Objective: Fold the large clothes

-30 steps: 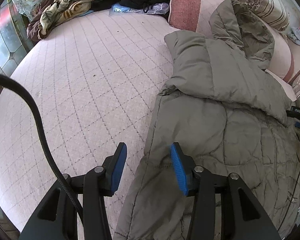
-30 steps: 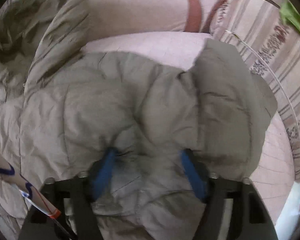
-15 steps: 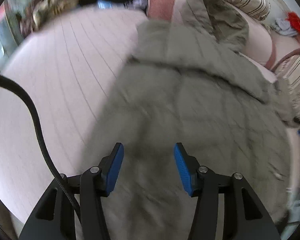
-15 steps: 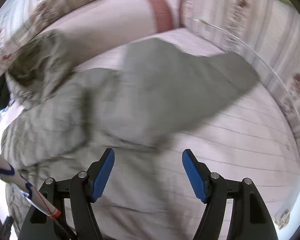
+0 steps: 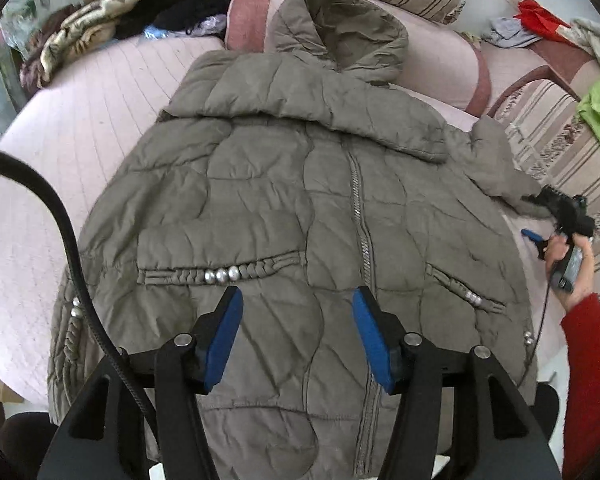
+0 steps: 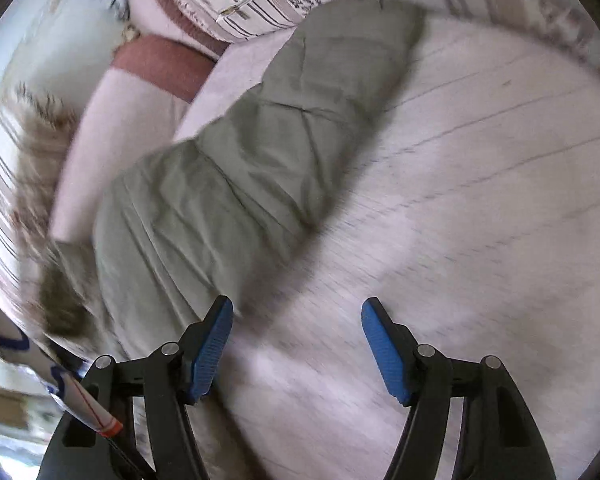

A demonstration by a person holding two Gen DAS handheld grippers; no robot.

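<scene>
Item: quilted coat, olive-grey, hooded, zip front w/ braided pocket trims and metal studs.
Location: spread front-up on pink quilted bed; hood at far end against the pillows; hem at near edge, under the left tongs.
Left side: sleeve appears folded across the chest, lying below the collar.
Right side: sleeve lies out on the bed, cuff toward far right; right-wrist view is motion-blurred, so its exact lie is approx.
Left tongs: released, jaws have just been opening, nothing between them; above the lower front, just left of the zip.
Right tongs: released, wide, empty; over bare bed just right of the sleeve, left pad near the sleeve edge, contact not clear.
Weight/feel (est.): bulky but fairly light; soft, puffy fill, springs back, so folds likely won't stay w/o pressing.
Surface (est.): smooth shell, prob. slippery; a thin pinch may slide off.
Hold points (est.): cuff or sleeve seam for the right sleeve; hem corners or shoulder seams for the body fold; take a thick bite incl. the stitched edge.
Avoid: studs, zip teeth, loose hood lining.
</scene>
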